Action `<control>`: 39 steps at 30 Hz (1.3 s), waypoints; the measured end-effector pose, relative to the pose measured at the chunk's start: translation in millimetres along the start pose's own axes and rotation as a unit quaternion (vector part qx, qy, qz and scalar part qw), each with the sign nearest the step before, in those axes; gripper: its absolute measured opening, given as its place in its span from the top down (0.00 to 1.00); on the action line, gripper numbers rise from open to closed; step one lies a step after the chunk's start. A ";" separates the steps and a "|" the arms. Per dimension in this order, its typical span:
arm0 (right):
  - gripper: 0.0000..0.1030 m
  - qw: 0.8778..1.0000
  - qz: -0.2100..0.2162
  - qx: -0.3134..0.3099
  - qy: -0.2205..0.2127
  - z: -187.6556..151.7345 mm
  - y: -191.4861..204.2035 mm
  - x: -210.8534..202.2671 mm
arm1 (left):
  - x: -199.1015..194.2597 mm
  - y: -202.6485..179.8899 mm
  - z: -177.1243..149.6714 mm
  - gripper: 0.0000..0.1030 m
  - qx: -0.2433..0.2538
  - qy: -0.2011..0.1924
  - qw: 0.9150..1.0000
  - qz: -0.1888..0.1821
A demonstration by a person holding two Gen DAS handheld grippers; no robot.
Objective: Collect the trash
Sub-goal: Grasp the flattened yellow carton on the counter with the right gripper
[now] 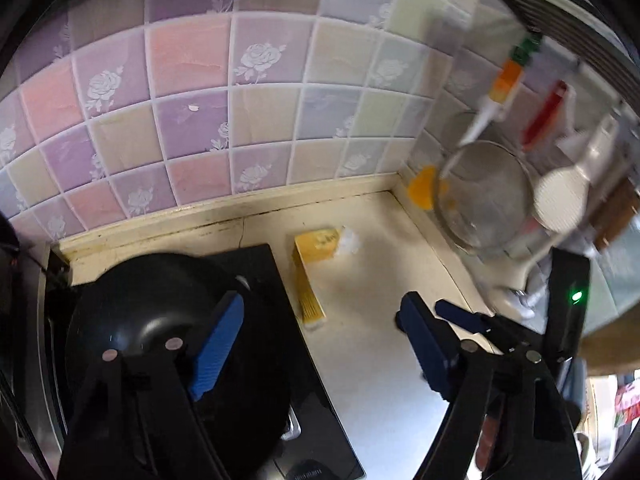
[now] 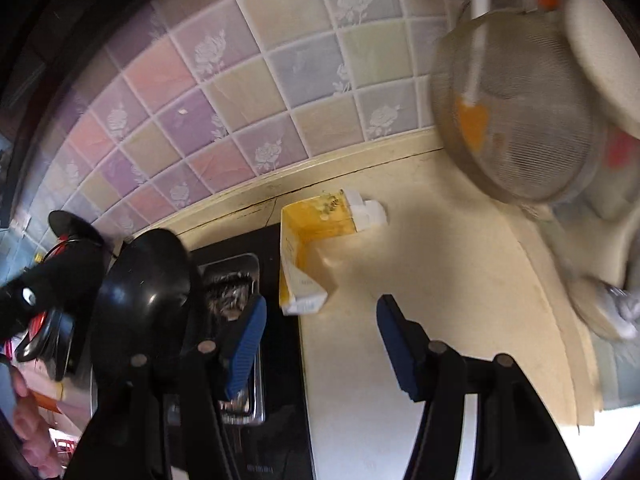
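Observation:
A torn yellow carton lies open on the cream counter near the back wall, with a white scrap at its far end. My left gripper hangs above the counter, open and holding nothing; the carton lies just ahead of its blue pads. In the right wrist view the same carton lies past my right gripper, which is also open and holding nothing. A second blue finger shows beside the left gripper's right finger.
A black wok sits on a black cooktop to the left. A mesh strainer, a white spatula and other utensils hang at the right. The tiled wall closes the back. A hand shows at lower left.

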State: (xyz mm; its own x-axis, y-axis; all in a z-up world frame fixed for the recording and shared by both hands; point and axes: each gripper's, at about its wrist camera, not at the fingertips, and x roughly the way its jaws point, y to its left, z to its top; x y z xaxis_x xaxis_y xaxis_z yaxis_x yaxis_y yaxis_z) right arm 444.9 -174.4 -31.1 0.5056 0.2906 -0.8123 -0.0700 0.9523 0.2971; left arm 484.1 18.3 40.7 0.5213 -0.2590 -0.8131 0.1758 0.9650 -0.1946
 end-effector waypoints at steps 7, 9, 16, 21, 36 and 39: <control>0.53 0.999 0.004 0.028 0.035 31.4 1.8 77.2 | 62.9 27.1 37.4 0.40 -0.016 0.034 0.999 0.016; 0.55 0.998 0.018 0.041 0.044 35.9 2.1 96.1 | 78.3 33.4 41.5 0.47 -0.019 0.046 0.999 0.020; 0.55 0.997 0.024 0.043 0.067 49.3 20.0 141.1 | 96.5 41.4 40.9 0.48 -0.018 0.057 0.998 0.015; 0.84 0.994 0.019 0.045 0.094 50.0 22.5 164.5 | 102.9 50.0 39.5 0.48 -0.022 0.064 0.998 0.016; 0.96 0.998 0.024 0.056 0.016 22.4 -6.5 72.3 | 74.9 8.8 8.7 0.48 0.029 0.052 0.998 0.010; 0.96 0.999 0.027 0.043 -0.001 4.4 -7.6 36.0 | 61.1 -8.5 -3.1 0.48 0.044 0.044 0.998 0.010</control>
State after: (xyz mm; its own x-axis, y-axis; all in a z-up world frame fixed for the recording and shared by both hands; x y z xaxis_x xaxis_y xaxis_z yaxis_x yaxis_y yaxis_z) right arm 467.5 -171.5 -60.4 0.5042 0.3415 -0.7932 -0.0225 0.9234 0.3832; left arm 511.9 -5.6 -9.0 0.4500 -0.2321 -0.8623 0.2409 0.9614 -0.1331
